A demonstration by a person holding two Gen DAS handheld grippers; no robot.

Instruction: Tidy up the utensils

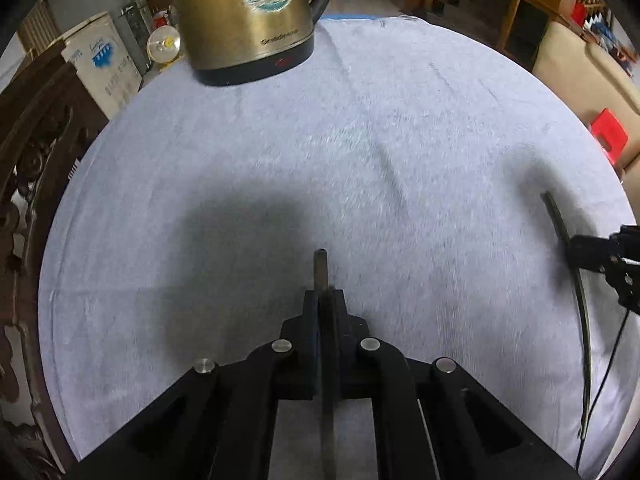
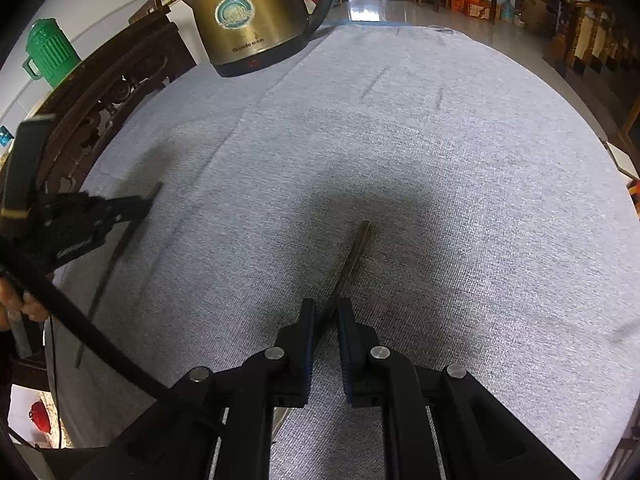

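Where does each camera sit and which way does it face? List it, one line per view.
Left wrist: sits on the left gripper, facing forward along its fingers, which clamp a dark chopstick; the right gripper shows at the right edge.
Right wrist: sits on the right gripper, facing forward over its own chopstick; the left gripper and the person's fingers show at left.
Shared: grey table cloth, brass kettle at the far left, both chopsticks.

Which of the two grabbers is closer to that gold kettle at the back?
Hard to call; perhaps the left. The left gripper and the right gripper each clamp a chopstick, well short of the kettle, which stands ahead and left of both.
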